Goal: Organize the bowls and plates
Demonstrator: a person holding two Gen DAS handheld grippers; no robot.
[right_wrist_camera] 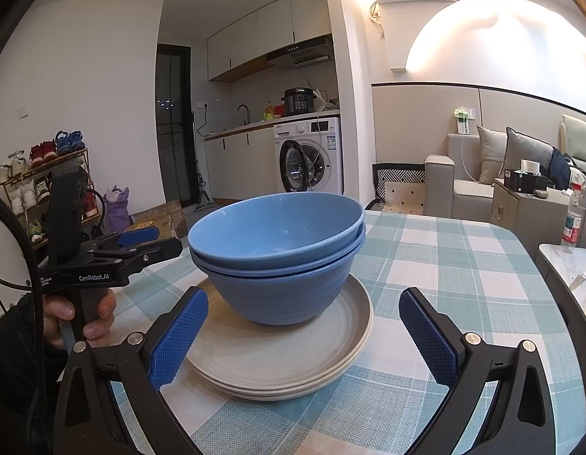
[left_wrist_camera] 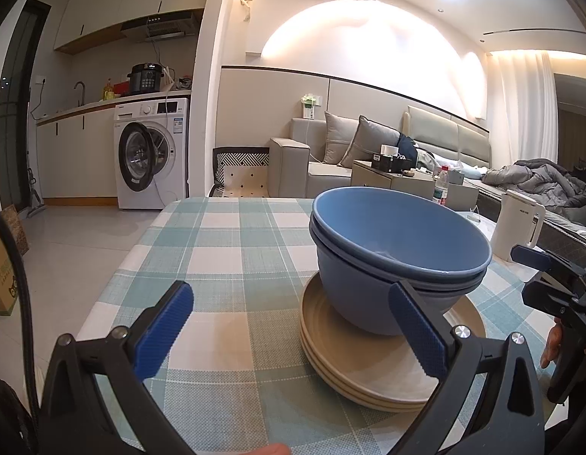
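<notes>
Nested blue bowls [left_wrist_camera: 399, 250] [right_wrist_camera: 277, 250] sit upright on a stack of beige plates [left_wrist_camera: 368, 371] [right_wrist_camera: 285, 360] on the checked tablecloth [left_wrist_camera: 224, 250] [right_wrist_camera: 444, 265]. My left gripper [left_wrist_camera: 289, 303] is open, nothing between its blue pads; its right finger [left_wrist_camera: 418, 330] overlaps the plates' edge in view. My right gripper [right_wrist_camera: 304, 303] is also open and empty, with the stack in front of it between the finger lines. In the right wrist view the left gripper [right_wrist_camera: 141, 242] hovers left of the bowls, held by a hand [right_wrist_camera: 99, 314]. The right gripper [left_wrist_camera: 550, 269] shows at the left view's right edge.
A white kettle [left_wrist_camera: 518, 227] stands behind the stack to the right. A water bottle [left_wrist_camera: 440, 185] [right_wrist_camera: 573, 216] and a marble side table [right_wrist_camera: 569, 265] lie beyond the table's right edge. Bare tablecloth stretches left of and behind the stack.
</notes>
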